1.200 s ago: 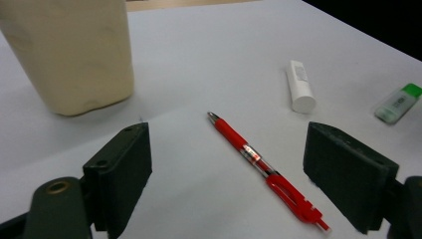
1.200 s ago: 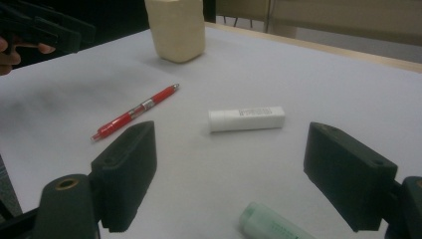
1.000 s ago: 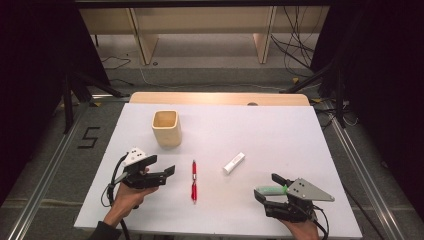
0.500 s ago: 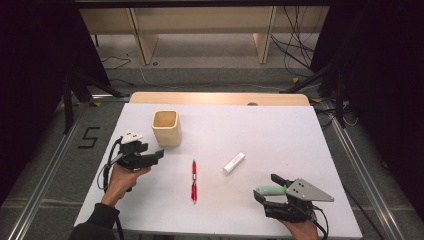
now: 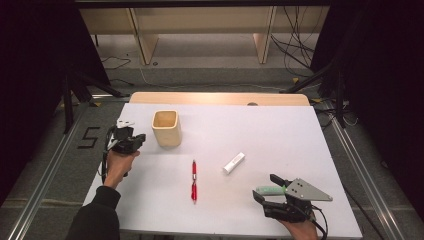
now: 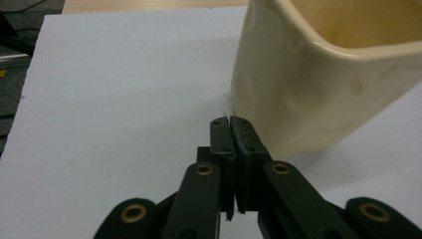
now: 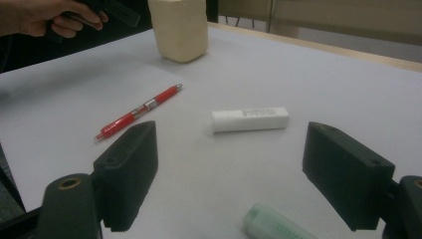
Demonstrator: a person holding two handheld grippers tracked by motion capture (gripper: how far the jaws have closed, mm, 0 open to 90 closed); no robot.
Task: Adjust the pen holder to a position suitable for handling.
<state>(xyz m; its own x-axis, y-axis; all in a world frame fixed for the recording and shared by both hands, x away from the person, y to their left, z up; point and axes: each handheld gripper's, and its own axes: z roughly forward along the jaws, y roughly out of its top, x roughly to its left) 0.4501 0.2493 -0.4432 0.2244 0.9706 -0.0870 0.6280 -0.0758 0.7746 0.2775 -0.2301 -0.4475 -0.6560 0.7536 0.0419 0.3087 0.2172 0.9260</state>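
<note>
- Left gripper (image 5: 135, 141): carried up the table since the earlier frames, from near the pen to just beside the cup (image 5: 166, 128). Jaws have just been closing and are now pressed together, with nothing between them.
- In the left gripper view the cup (image 6: 318, 69) is seen just ahead and to the right of the closed tips; contact cannot be confirmed.
- Judgement: with the jaws shut and empty, a nudge or a steadying of the cup looks more likely than a grasp.
- Right gripper (image 5: 265, 192): unmoved; jaws held wide, nothing gripped. A green tube (image 7: 278, 224) is seen low between its jaws, touched by neither.
- Ahead of the right gripper: a white tube (image 7: 250, 119), and to its left the pen (image 7: 137, 112).
- Cup: cream, smooth, faintly glossy, squarish with rounded corners, upright, open-topped.
- Pen: red, slim, a clear section mid-barrel.
- White tube: matte cylinder, small print along it.
- Table (image 5: 280, 130): flat, matte white.
</note>
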